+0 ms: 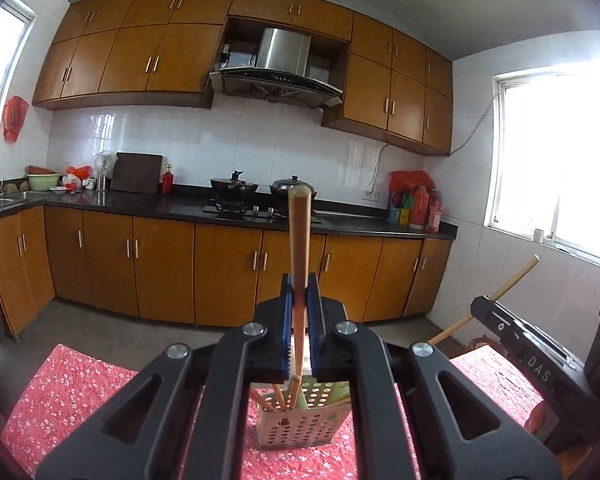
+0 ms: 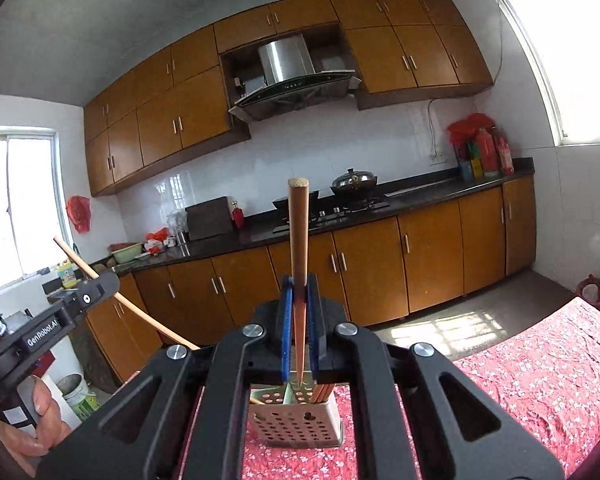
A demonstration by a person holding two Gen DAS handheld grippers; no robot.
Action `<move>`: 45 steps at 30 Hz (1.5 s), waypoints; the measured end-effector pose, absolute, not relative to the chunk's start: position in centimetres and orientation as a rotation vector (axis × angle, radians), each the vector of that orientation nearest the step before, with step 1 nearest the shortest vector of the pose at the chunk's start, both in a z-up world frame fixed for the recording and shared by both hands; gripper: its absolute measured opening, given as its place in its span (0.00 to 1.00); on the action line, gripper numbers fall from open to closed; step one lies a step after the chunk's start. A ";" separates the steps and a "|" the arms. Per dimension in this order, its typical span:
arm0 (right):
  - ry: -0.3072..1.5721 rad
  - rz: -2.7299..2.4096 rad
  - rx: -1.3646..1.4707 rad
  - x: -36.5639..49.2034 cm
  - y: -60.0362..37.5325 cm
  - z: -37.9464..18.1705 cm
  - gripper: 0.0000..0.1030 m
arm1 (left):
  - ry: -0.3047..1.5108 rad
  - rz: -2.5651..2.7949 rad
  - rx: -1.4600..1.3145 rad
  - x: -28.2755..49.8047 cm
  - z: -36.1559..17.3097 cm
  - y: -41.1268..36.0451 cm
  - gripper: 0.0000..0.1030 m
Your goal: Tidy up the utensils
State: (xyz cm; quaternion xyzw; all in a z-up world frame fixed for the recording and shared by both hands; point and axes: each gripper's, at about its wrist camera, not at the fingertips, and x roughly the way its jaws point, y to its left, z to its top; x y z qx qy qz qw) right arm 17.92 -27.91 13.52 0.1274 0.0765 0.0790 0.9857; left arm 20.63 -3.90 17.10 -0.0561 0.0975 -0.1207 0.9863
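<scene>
My left gripper (image 1: 300,292) is shut on a wooden chopstick (image 1: 299,240) held upright, its lower tip over the perforated metal utensil holder (image 1: 300,420). Several chopsticks stand in that holder. My right gripper (image 2: 299,292) is shut on another wooden chopstick (image 2: 298,240), its pointed tip just above the same holder (image 2: 296,420). The right gripper also shows at the right of the left wrist view (image 1: 484,304), and the left gripper at the left of the right wrist view (image 2: 104,280); each holds its stick at a slant.
The holder stands on a table with a red floral cloth (image 1: 72,392). Beyond are orange kitchen cabinets (image 1: 160,268), a dark counter with a gas stove and pots (image 1: 260,196), a range hood (image 1: 276,76) and bright windows (image 1: 560,160).
</scene>
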 end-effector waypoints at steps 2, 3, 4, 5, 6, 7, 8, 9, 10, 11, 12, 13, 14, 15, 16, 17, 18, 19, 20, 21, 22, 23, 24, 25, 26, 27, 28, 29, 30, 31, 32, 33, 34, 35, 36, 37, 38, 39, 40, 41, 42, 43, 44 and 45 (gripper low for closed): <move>0.169 0.158 0.252 18.8 -27.5 13.0 0.07 | 0.202 -0.240 -0.107 21.7 16.7 -4.0 0.08; 0.176 0.158 0.250 19.1 -27.4 12.8 0.07 | 0.204 -0.237 -0.101 22.1 16.3 -4.2 0.08; 0.184 0.159 0.248 19.4 -27.2 12.5 0.07 | 0.210 -0.236 -0.097 22.7 16.1 -4.4 0.08; 0.196 0.161 0.249 19.9 -27.1 12.1 0.07 | 0.217 -0.233 -0.094 23.3 15.8 -4.4 0.08; 0.208 0.162 0.248 20.3 -27.0 11.7 0.07 | 0.229 -0.229 -0.092 23.8 15.3 -4.5 0.08; 0.216 0.163 0.247 20.4 -26.9 11.5 0.07 | 0.240 -0.228 -0.093 24.3 14.9 -4.3 0.08; 0.229 0.166 0.247 20.7 -26.7 11.1 0.07 | 0.251 -0.228 -0.095 24.7 14.4 -4.2 0.08; 0.238 0.168 0.248 21.0 -26.7 10.8 0.07 | 0.263 -0.228 -0.098 25.2 13.9 -4.3 0.08; 0.244 0.170 0.248 21.2 -26.6 10.7 0.07 | 0.270 -0.226 -0.098 25.5 13.5 -4.2 0.08; 0.252 0.172 0.247 21.4 -26.6 10.4 0.07 | 0.277 -0.225 -0.098 25.7 13.2 -4.1 0.08; 0.260 0.173 0.245 21.6 -26.4 10.3 0.07 | 0.286 -0.228 -0.100 26.0 12.8 -4.0 0.08; 0.269 0.178 0.242 21.9 -26.3 10.3 0.07 | 0.294 -0.229 -0.105 26.3 12.6 -4.0 0.08; 0.292 0.190 0.236 22.2 -26.2 10.1 0.08 | 0.305 -0.232 -0.111 26.5 12.3 -3.8 0.08; 0.309 0.195 0.231 22.4 -25.9 10.0 0.08 | 0.315 -0.235 -0.120 26.7 12.1 -3.6 0.09; 0.324 0.200 0.220 22.5 -25.8 9.8 0.11 | 0.322 -0.233 -0.130 26.8 11.9 -3.3 0.12; 0.330 0.201 0.213 22.5 -25.7 9.8 0.21 | 0.325 -0.235 -0.138 26.9 11.9 -3.1 0.14; 0.329 0.199 0.210 22.3 -25.7 9.8 0.28 | 0.325 -0.232 -0.144 26.8 11.9 -2.9 0.23; 0.317 0.192 0.214 21.9 -25.9 9.8 0.35 | 0.320 -0.223 -0.149 26.6 12.0 -2.5 0.33; 0.307 0.186 0.221 21.6 -26.2 9.9 0.35 | 0.314 -0.218 -0.154 26.3 12.2 -2.1 0.37; 0.302 0.184 0.228 21.4 -26.5 10.0 0.35 | 0.306 -0.212 -0.161 25.9 12.3 -1.7 0.41; 0.297 0.182 0.237 20.9 -26.9 10.1 0.35 | 0.301 -0.207 -0.168 25.5 12.6 -1.2 0.45; 0.292 0.179 0.241 20.6 -27.2 10.2 0.35 | 0.298 -0.203 -0.177 25.1 12.8 -0.5 0.48; 0.287 0.174 0.244 20.2 -27.4 10.4 0.35 | 0.294 -0.195 -0.184 24.5 12.9 0.1 0.54; 0.280 0.170 0.243 19.4 -27.8 10.6 0.40 | 0.292 -0.185 -0.187 24.0 13.0 0.6 0.59; 0.276 0.165 0.240 19.0 -27.9 10.8 0.50 | 0.288 -0.172 -0.191 23.2 13.1 1.3 0.62; 0.264 0.155 0.235 18.0 -28.0 10.9 0.55 | 0.285 -0.158 -0.194 22.4 13.0 1.9 0.69; 0.252 0.150 0.226 17.1 -28.1 11.0 0.68 | 0.287 -0.143 -0.193 21.5 12.9 2.6 0.76; 0.236 0.139 0.207 15.8 -27.9 11.0 0.78 | 0.286 -0.130 -0.191 20.6 12.7 3.1 0.79; 0.219 0.130 0.184 14.8 -27.7 11.1 0.83 | 0.286 -0.118 -0.185 19.6 12.5 3.6 0.86; 0.207 0.124 0.167 14.1 -27.5 11.0 0.93 | 0.283 -0.099 -0.174 18.2 12.2 4.1 0.92; 0.187 0.110 0.140 12.7 -27.1 10.9 0.98 | 0.281 -0.086 -0.166 17.2 12.0 4.4 0.94; 0.168 0.096 0.120 11.5 -26.7 10.8 0.98 | 0.280 -0.065 -0.150 15.6 11.5 4.7 0.96; 0.154 0.082 0.103 10.7 -26.3 10.7 0.98 | 0.283 -0.054 -0.136 14.5 11.2 4.8 0.96; 0.146 0.070 0.084 9.6 -25.9 10.5 0.98 | 0.286 -0.043 -0.120 13.2 10.8 4.9 0.96; 0.143 0.061 0.073 8.7 -25.6 10.2 0.98 | 0.286 -0.030 -0.099 11.9 10.3 5.0 0.96; 0.142 0.052 0.066 8.0 -25.2 9.9 0.98 | 0.287 -0.020 -0.083 10.9 9.9 5.0 0.96; 0.147 0.039 0.062 7.2 -24.9 9.4 0.98 | 0.286 -0.010 -0.065 9.9 9.5 4.9 0.96; 0.156 0.029 0.061 6.5 -24.7 9.0 0.98 | 0.280 -0.001 -0.049 8.8 9.0 4.8 0.96; 0.164 0.024 0.063 6.1 -24.5 8.7 0.98 | 0.273 0.016 -0.026 7.5 8.3 4.8 0.96; 0.179 0.015 0.068 5.5 -24.3 8.2 0.98 | 0.272 0.028 -0.015 6.6 7.8 4.7 0.96; 0.192 0.011 0.071 5.0 -24.1 7.7 0.98 | 0.272 0.034 -0.010 6.1 7.5 4.7 0.96; 0.207 0.009 0.075 4.4 -23.9 7.2 0.98 | 0.269 0.036 -0.009 5.3 6.9 4.6 0.96; 0.216 0.011 0.075 3.9 -23.6 6.7 0.98 | 0.259 0.039 -0.009 4.6 6.3 4.6 0.96; 0.223 0.015 0.076 3.5 -23.4 6.3 0.98 | 0.250 0.041 -0.006 4.0 5.7 4.6 0.96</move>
